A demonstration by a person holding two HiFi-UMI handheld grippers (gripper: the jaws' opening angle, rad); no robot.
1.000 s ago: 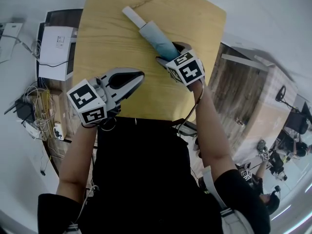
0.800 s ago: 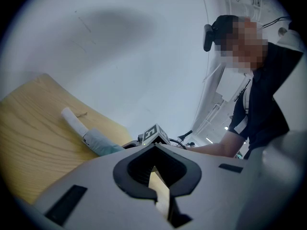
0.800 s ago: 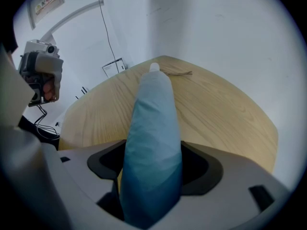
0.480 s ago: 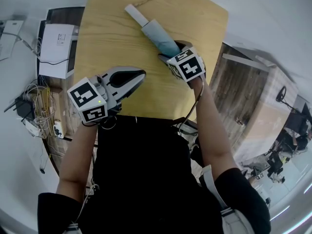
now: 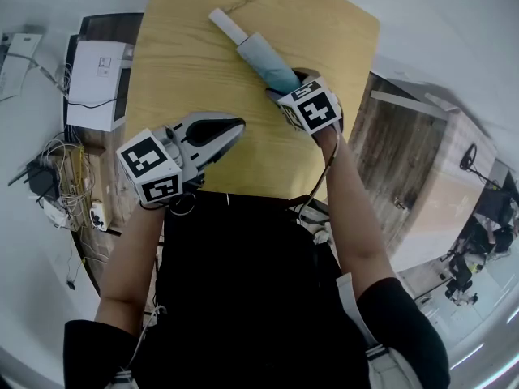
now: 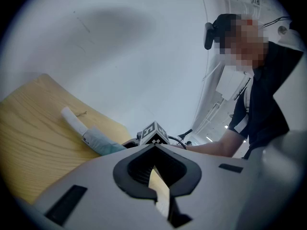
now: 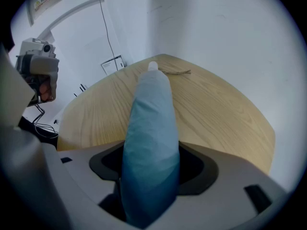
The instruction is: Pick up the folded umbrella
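Two tongs are over the table [image 5: 186, 63]. Our right tongs [image 5: 285, 84] point steeply down, straddling the near end of the folded umbrella [image 5: 258, 53]. The umbrella lies flat on the wood with its white end away from us. The jaws are closing around its blue sleeve, not yet squeezing it. Our left tongs [image 5: 235, 126] hang level by the table's near edge, clenched on nothing, well apart from the umbrella.
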